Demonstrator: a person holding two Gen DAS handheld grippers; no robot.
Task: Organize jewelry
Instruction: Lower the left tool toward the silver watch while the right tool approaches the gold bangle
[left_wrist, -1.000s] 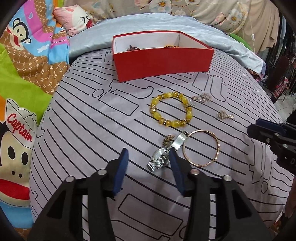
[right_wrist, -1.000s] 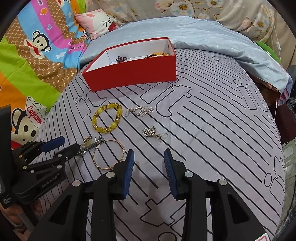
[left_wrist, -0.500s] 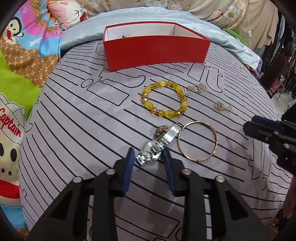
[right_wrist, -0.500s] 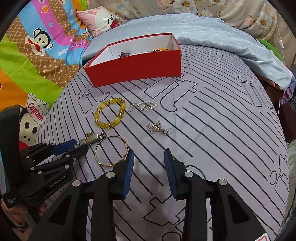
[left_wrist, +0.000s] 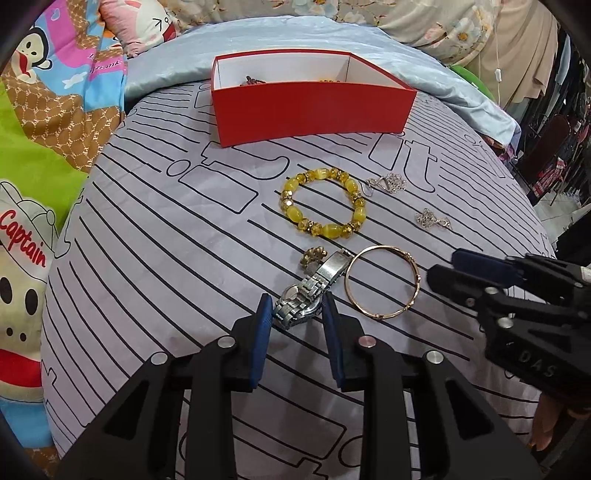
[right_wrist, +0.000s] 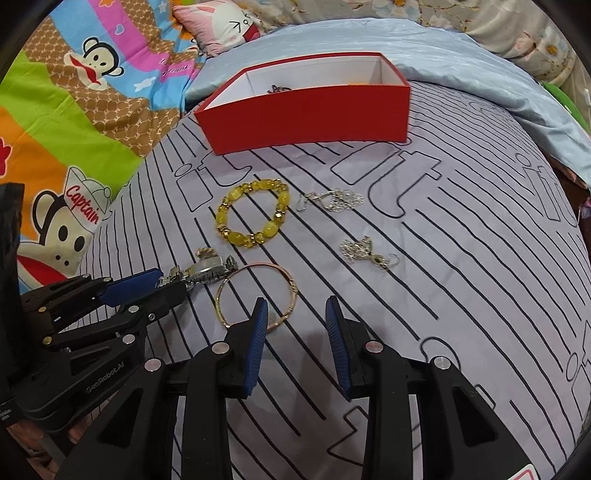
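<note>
A silver watch (left_wrist: 310, 291) lies on the striped grey cloth. My left gripper (left_wrist: 297, 308) has its blue pads on either side of the watch's case and is closed on it. A gold bangle (left_wrist: 382, 282) lies just right of the watch, a yellow bead bracelet (left_wrist: 321, 206) beyond it. Two silver earrings (left_wrist: 388, 183) (left_wrist: 430, 218) lie to the right. A red box (left_wrist: 310, 107) with some jewelry inside stands at the back. My right gripper (right_wrist: 297, 321) is open and empty, just over the bangle's (right_wrist: 255, 295) near edge.
A small gold trinket (left_wrist: 313, 255) lies beside the watch strap. A light blue quilt (right_wrist: 443, 48) lies behind the box. A cartoon-print blanket (right_wrist: 74, 122) covers the bed on the left. The cloth drops off at the right edge (left_wrist: 535, 206).
My left gripper moved forward onto the watch and narrowed its jaws around the case. My right gripper moved forward and left, toward the bangle.
</note>
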